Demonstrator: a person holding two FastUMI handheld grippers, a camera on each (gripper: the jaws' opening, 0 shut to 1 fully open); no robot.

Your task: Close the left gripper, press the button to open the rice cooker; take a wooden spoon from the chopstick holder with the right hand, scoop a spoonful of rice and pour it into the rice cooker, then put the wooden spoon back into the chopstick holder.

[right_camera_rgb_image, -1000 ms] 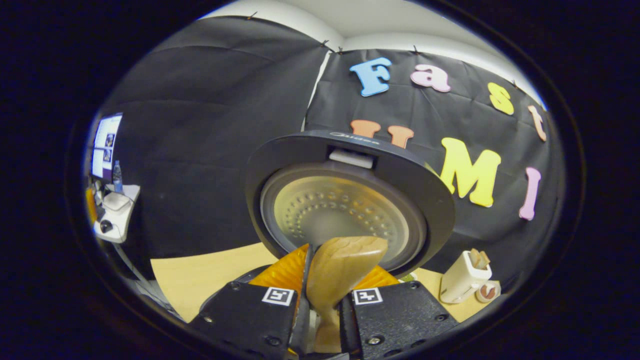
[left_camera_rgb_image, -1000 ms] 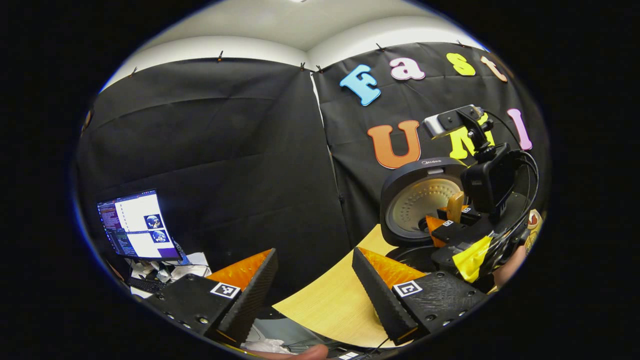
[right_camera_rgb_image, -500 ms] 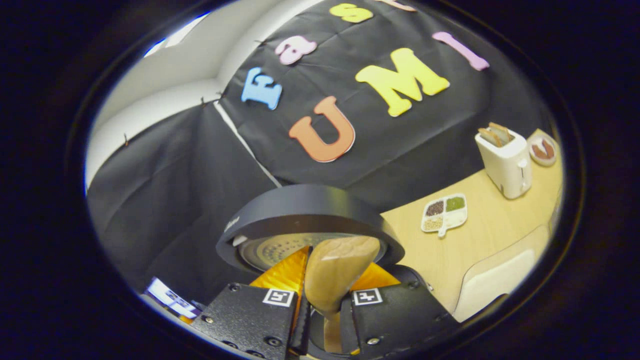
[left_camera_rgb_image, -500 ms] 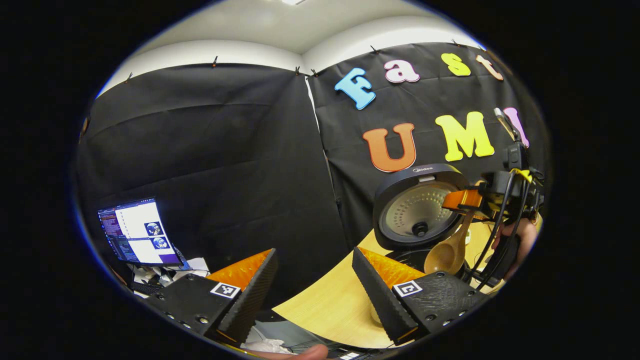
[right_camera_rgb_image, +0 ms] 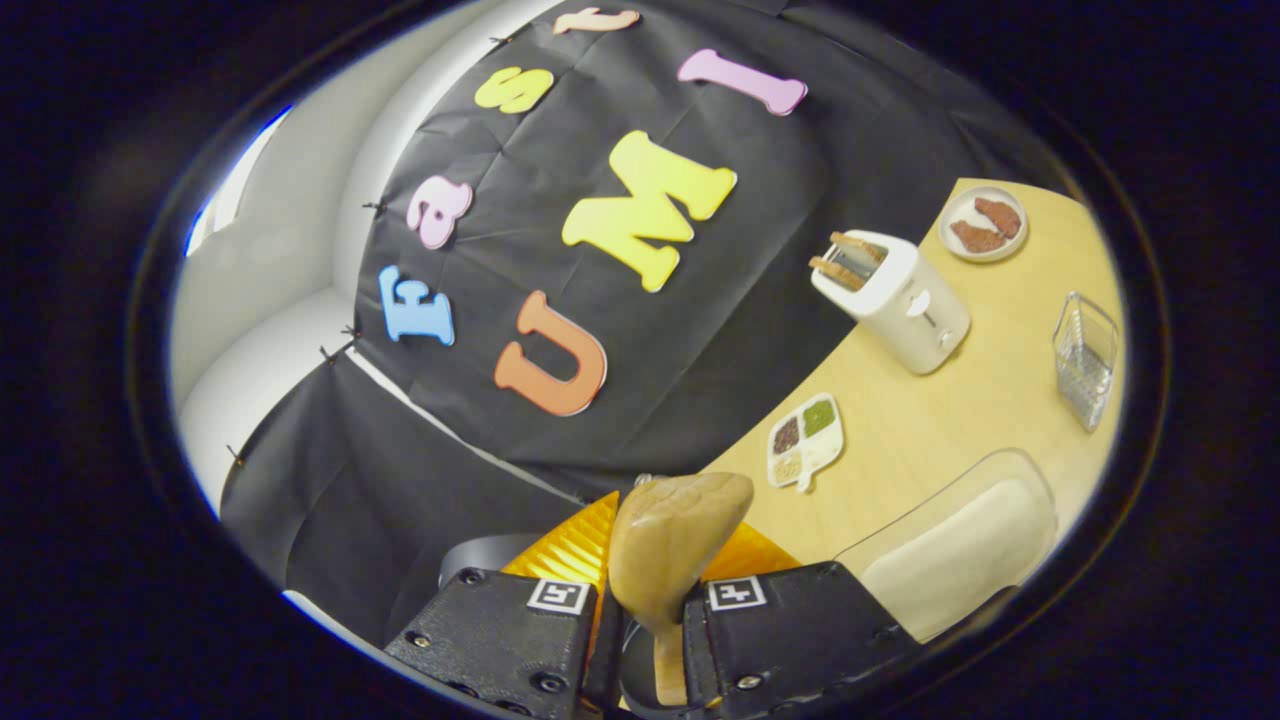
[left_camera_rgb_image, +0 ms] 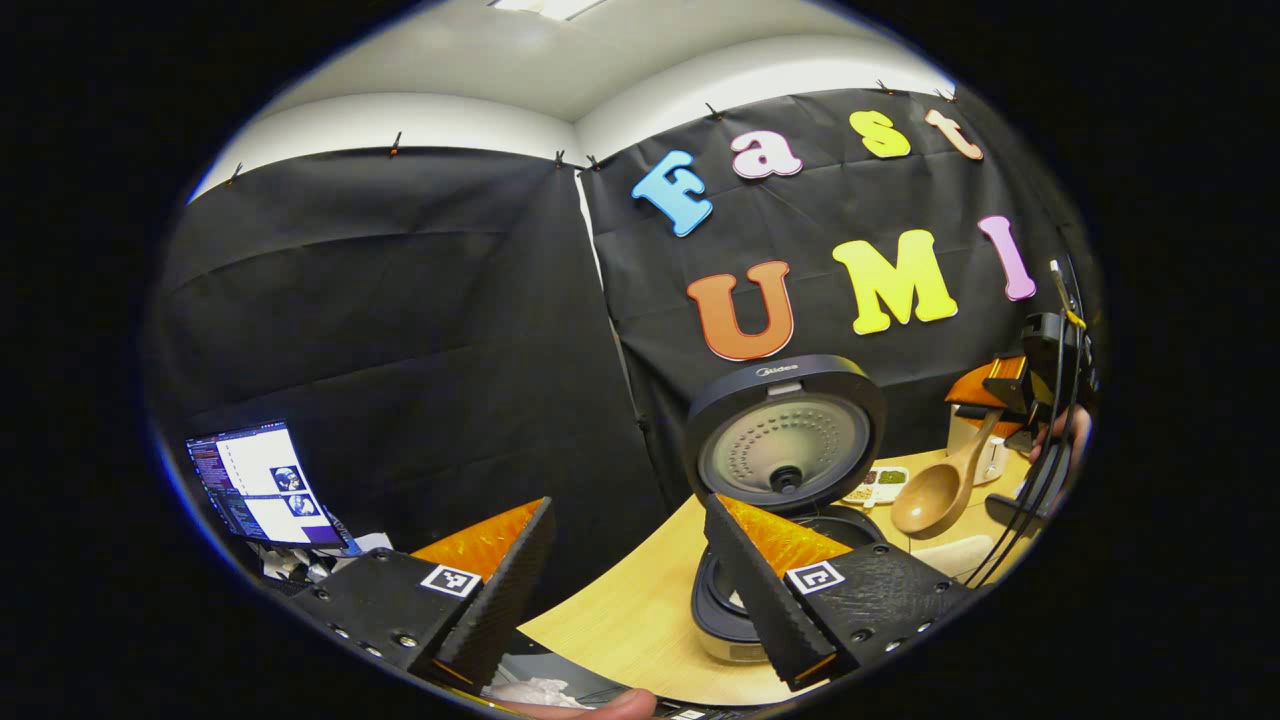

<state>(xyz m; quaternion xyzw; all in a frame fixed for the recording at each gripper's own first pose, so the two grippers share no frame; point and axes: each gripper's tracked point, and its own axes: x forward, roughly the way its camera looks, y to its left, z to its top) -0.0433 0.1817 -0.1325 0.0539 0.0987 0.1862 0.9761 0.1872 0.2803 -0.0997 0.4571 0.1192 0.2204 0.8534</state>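
Observation:
The black rice cooker (left_camera_rgb_image: 785,445) stands with its lid raised, its pot (left_camera_rgb_image: 722,610) just behind my right-hand fingertip in the left gripper view. My left gripper (left_camera_rgb_image: 625,560) is open with nothing in it. To the right of the cooker, my right gripper (left_camera_rgb_image: 1005,385) holds the wooden spoon (left_camera_rgb_image: 930,498) bowl-down above the table. In the right gripper view the spoon (right_camera_rgb_image: 672,545) stands up between the fingers, with the right gripper (right_camera_rgb_image: 660,600) shut on its handle. A clear box of rice (right_camera_rgb_image: 960,555) lies close on the right. A wire basket (right_camera_rgb_image: 1085,360) stands farther off.
A white toaster (right_camera_rgb_image: 895,300) with bread, a plate (right_camera_rgb_image: 985,225) of brown pieces and a divided dish (right_camera_rgb_image: 808,440) of grains sit on the wooden table (right_camera_rgb_image: 960,420). Off the table's left stands a lit monitor (left_camera_rgb_image: 255,485). A fingertip (left_camera_rgb_image: 600,708) shows at the bottom.
The right gripper has swung the spoon right, away from the open cooker, and rolled further. The cooker has slid towards the middle of the left gripper view. The left gripper stays open.

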